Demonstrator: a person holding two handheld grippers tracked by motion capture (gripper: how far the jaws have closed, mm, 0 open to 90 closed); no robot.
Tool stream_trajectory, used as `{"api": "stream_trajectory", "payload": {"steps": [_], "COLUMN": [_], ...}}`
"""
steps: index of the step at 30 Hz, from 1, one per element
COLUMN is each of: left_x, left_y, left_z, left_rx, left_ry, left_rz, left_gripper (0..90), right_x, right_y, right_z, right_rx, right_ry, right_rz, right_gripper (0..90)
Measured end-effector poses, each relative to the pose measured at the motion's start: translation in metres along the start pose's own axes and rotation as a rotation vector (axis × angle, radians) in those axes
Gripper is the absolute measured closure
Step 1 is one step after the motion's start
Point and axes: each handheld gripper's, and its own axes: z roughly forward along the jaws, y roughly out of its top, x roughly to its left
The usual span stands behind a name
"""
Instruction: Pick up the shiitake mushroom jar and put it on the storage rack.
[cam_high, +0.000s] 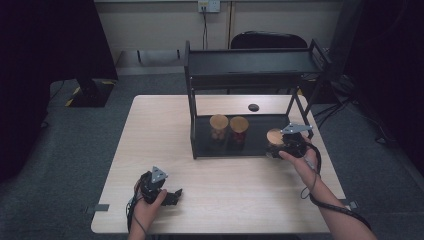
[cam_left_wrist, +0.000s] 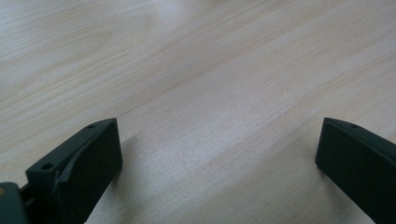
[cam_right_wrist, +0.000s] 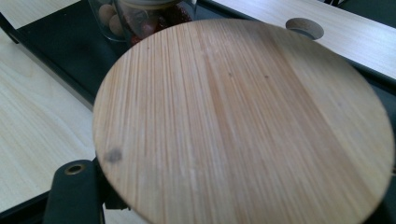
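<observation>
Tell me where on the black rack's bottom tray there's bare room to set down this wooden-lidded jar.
The black rack's bottom tray is bare left of the two wooden-lidded glass jars, and again between them and the wooden-lidded jar held in the right claw at the tray's right end. The middle is crowded. The pale wooden table in front is open.

I'm looking into what is seeming a lab or office room, grey carpet floor (cam_high: 80, 150) spreading around, pale wooden surface (cam_high: 160, 145) standing alone, wall socket (cam_high: 208, 5) feeding a cable, dark chair (cam_high: 267, 40) waiting behind, black shelf rack (cam_high: 250, 62) sitting on top
</observation>
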Motion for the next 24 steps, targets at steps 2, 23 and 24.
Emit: {"api": "stream_trajectory", "payload": {"steps": [2, 23, 24], "left_x": [0.0, 0.0, 0.0], "left_y": [0.0, 0.0, 0.0], "left_z": [0.0, 0.0, 0.0], "left_rx": [0.0, 0.0, 0.0], "left_ry": [0.0, 0.0, 0.0], "left_rz": [0.0, 0.0, 0.0], "left_gripper": [0.1, 0.1, 0.1], "right_x": [0.0, -0.005, -0.006], "right_y": [0.001, 0.012, 0.013], "right_z": [0.002, 0.018, 0.019], "right_rx": [0.001, -0.012, -0.011], "right_ry": [-0.001, -0.009, -0.01], "right_rz": [0.001, 0.02, 0.018], "right_gripper": [25.7, 25.7, 25.7]}}
